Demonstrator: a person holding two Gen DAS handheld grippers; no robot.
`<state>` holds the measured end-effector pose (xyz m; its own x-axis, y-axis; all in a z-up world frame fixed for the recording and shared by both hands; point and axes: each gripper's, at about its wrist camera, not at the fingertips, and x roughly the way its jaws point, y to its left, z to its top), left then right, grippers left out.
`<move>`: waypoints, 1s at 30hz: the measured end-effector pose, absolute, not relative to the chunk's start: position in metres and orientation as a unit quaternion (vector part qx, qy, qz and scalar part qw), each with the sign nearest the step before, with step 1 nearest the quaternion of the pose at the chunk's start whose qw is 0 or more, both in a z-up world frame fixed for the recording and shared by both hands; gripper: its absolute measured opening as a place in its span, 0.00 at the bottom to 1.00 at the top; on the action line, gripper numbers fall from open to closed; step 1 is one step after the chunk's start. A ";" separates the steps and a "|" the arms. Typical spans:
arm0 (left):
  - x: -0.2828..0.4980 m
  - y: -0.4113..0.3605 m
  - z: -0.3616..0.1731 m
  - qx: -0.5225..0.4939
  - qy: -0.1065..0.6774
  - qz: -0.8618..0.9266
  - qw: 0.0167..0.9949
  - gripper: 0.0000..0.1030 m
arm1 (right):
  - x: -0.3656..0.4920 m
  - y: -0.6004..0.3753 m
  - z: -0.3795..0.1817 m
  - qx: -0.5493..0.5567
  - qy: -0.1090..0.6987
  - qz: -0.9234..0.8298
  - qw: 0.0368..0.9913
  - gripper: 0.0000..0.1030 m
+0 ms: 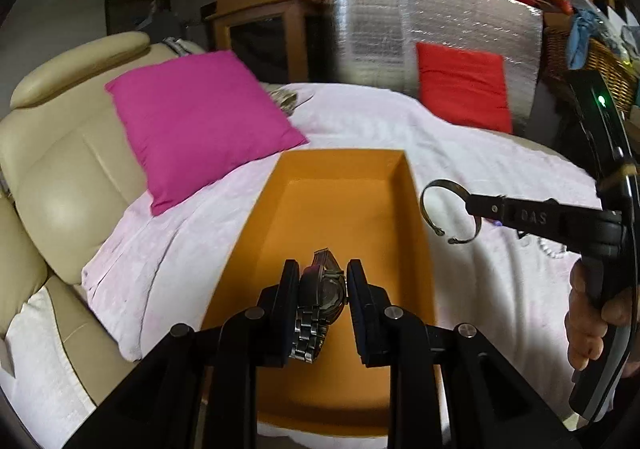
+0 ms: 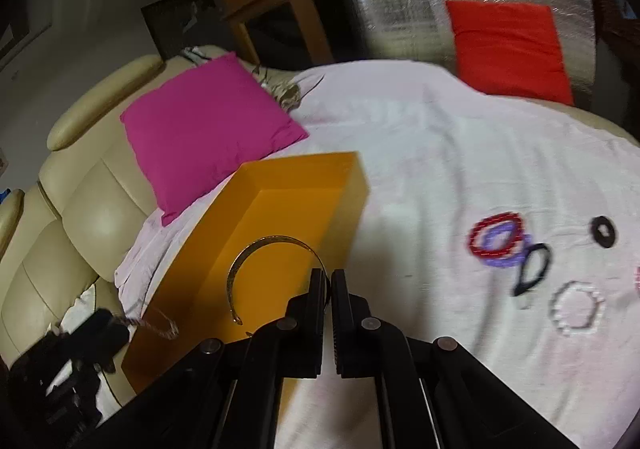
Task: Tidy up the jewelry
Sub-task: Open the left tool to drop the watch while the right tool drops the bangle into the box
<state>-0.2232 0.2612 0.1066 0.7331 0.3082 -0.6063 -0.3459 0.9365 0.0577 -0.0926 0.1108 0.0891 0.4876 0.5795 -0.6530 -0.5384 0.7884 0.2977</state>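
An empty orange box (image 1: 340, 165) lies on a white cloth (image 1: 360, 117). My left gripper (image 1: 323, 270) hangs over its near end, shut on a steel wristwatch (image 1: 322, 295) with its link strap drooping. Coming in from the right, my right gripper (image 1: 471, 206) is shut on an open metal bangle (image 1: 430, 189) beside the box's right wall. In the right wrist view, the right gripper (image 2: 327, 276) holds the bangle (image 2: 256, 249) above the box (image 2: 296, 169). The left gripper (image 2: 96, 329) with the watch strap (image 2: 160, 327) shows at lower left.
Several bead bracelets lie on the cloth to the right: red (image 2: 496, 227), purple (image 2: 516, 259), white (image 2: 576, 309), a black ring (image 2: 604, 233) and a black loop (image 2: 532, 269). A pink pillow (image 1: 192, 121), a red pillow (image 1: 460, 85) and a beige sofa (image 1: 60, 169) border the cloth.
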 end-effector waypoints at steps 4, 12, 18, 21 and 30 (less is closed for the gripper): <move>-0.224 0.272 0.099 -0.032 0.325 0.188 0.926 0.24 | -0.091 0.133 0.083 0.017 0.400 0.326 0.856 0.06; -0.228 0.269 0.102 -0.013 0.316 0.213 0.924 0.23 | -0.087 0.137 0.081 0.035 0.421 0.328 0.845 0.29; -0.229 0.263 0.104 -0.005 0.314 0.209 0.926 0.23 | -0.088 0.115 0.085 0.042 0.415 0.317 0.852 0.29; -0.228 0.257 0.108 -0.001 0.314 0.207 0.927 0.23 | -0.089 0.102 0.087 0.047 0.413 0.309 0.855 0.29; -0.217 0.224 0.114 0.019 0.319 0.182 0.930 0.44 | -0.083 0.035 0.095 0.066 0.408 0.278 0.867 0.29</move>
<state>-0.2169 0.2239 0.1137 0.7296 0.3510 -0.5870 -0.3269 0.9328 0.1516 -0.0825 0.0354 0.0952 0.5134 0.5353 -0.6708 -0.4278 0.8372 0.3407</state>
